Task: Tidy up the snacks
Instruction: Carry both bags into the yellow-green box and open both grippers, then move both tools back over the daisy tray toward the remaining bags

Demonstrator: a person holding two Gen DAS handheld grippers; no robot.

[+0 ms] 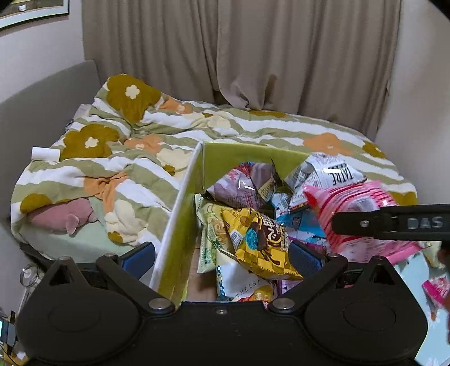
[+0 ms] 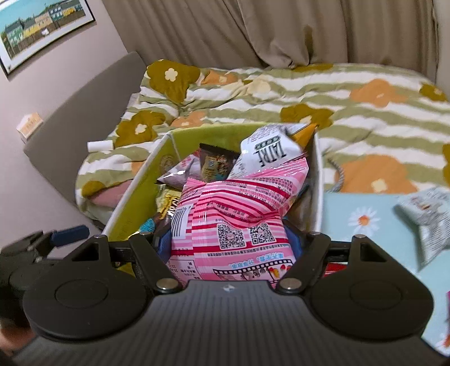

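Snack packets crowd a green-lined, white-sided cardboard box (image 1: 184,197) set at the foot of a bed under a green-and-white striped floral duvet (image 1: 118,157). Right gripper (image 2: 229,242) is clamped on a pink-and-white striped snack bag (image 2: 225,219) w/ QR codes, holding it over the box's right side; right wrist view shows the bag filling the space between the blue pads, upper edge against a white "TATRE" packet (image 2: 267,149). Left wrist view catches the same pink bag (image 1: 357,208) from the side, blurred, w/ the right gripper's black finger crossing it. Left gripper (image 1: 222,259) stands wide apart, gripping nothing: left pad outside the box wall, right pad inside among the packets, beside a yellow checkered chocolate snack bag (image 1: 261,242). Only that view shows a pale "CHEESE" packet (image 1: 242,284) below the yellow one, plus a pink plush toy (image 1: 62,216) under the duvet edge. Only the right wrist view shows a pale blue daisy-print surface (image 2: 362,219) right of the box w/ a grey-white packet (image 2: 427,219) on it, blurred, and a framed picture of coloured houses (image 2: 42,25) on the wall.
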